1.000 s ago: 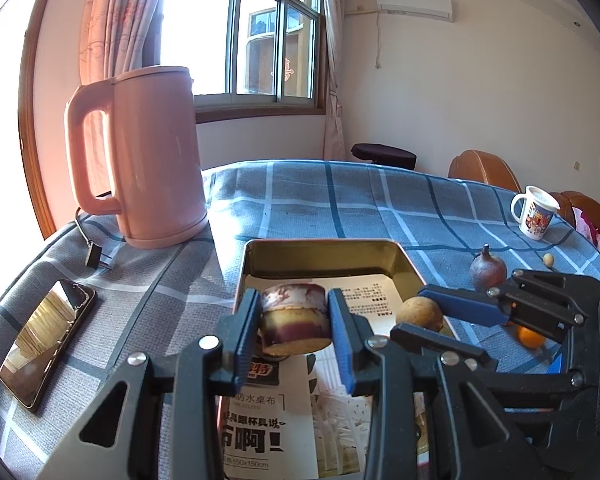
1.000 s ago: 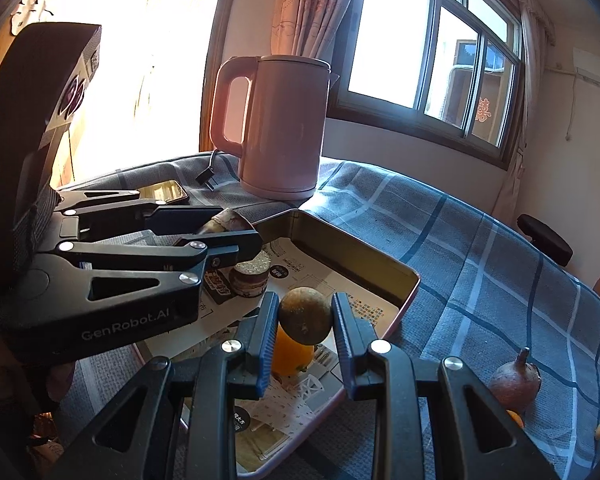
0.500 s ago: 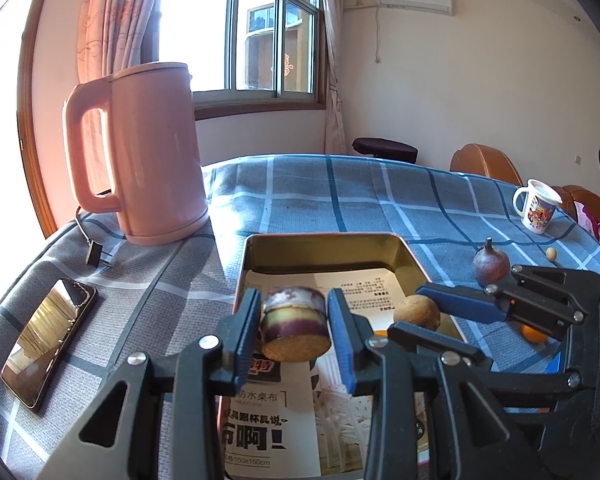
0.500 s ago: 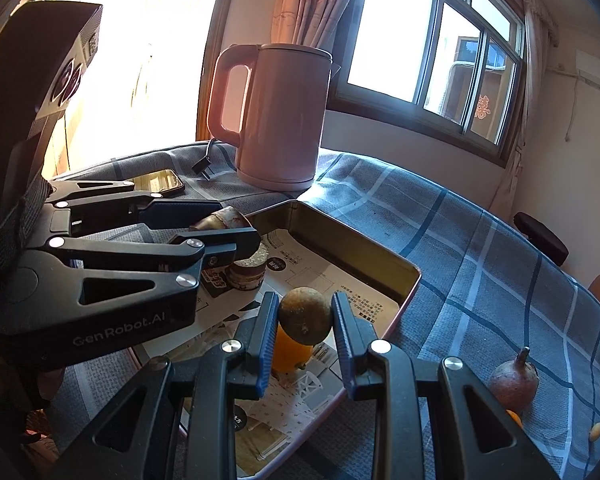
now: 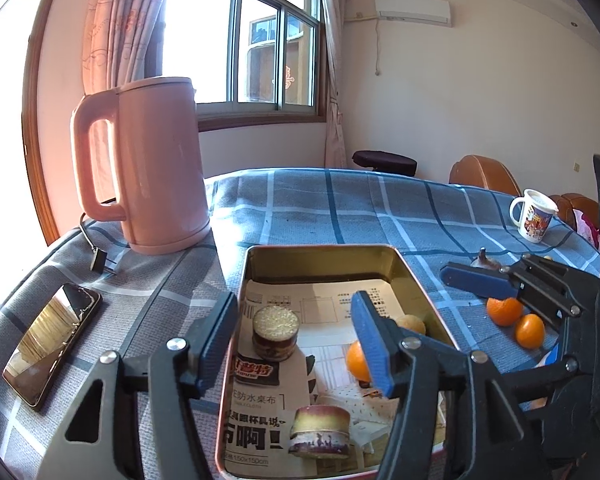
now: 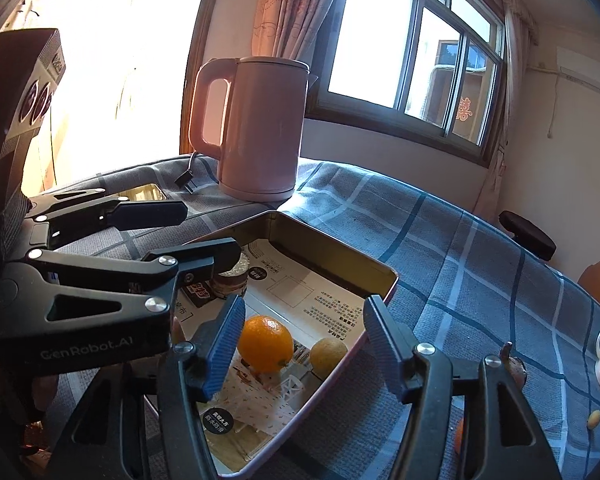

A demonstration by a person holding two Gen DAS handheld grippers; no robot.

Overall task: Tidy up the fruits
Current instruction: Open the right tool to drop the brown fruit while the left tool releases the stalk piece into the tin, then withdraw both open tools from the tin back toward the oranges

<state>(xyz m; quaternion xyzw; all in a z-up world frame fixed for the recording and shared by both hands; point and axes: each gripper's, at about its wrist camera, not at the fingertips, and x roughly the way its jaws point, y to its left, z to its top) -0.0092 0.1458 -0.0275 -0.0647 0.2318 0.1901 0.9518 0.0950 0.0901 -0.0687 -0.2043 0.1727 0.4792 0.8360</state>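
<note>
Both grippers, left (image 5: pixel 296 344) and right (image 6: pixel 300 344), hang over the tray (image 5: pixel 320 249) with jaws opening and empty, releasing fruit: cut pieces (image 5: pixel 320 432), orange (image 6: pixel 265 344) and brown fruit (image 6: pixel 328 354) lie inside.

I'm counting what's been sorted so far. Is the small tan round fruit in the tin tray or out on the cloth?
In the tray: the tan fruit rests on the paper lining beside the orange.

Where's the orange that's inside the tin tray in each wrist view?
Left wrist: orange sits right of centre in the tray, partly hidden by a blue finger.
Right wrist: orange lies low centre, between the fingers.
Shared landmark: pink kettle.
</note>
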